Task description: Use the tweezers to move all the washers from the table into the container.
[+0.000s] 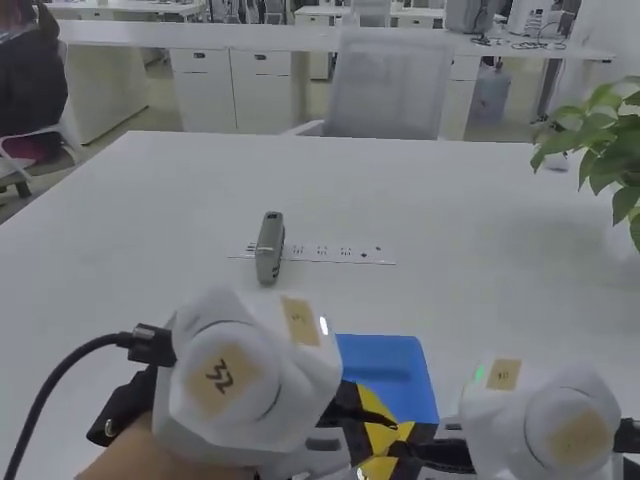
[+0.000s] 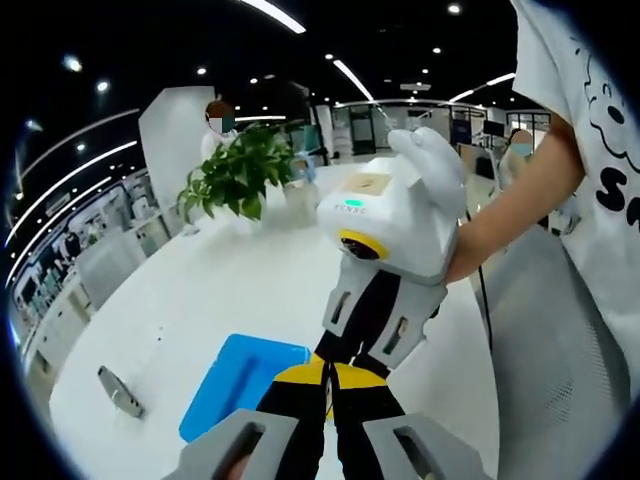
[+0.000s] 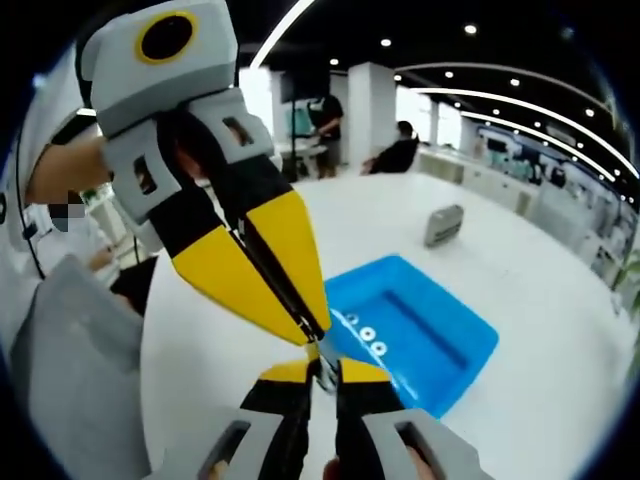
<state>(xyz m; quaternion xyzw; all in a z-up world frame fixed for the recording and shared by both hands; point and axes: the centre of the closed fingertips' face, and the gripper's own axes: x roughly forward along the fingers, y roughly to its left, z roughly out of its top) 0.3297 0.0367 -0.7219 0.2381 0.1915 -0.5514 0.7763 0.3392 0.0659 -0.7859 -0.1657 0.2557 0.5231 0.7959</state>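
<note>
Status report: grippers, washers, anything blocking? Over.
Left hand-held gripper shut; right hand-held gripper shut on small metal piece, tips meeting beside blue container. Three washers inside. Grey object beyond, not blocking.

White desks (image 1: 200,38), chair (image 1: 385,85) (pale grey), leafy plant (image 1: 600,140)

Open-plan office. Long white desks (image 1: 200,35) with drawer cabinets (image 1: 230,90) line the back, and a grey office chair (image 1: 385,85) sits behind the big white table (image 1: 450,220). Potted plant (image 1: 600,140), ceiling strip lights (image 2: 272,15), a person (image 3: 400,155) seated at a far desk.
</note>
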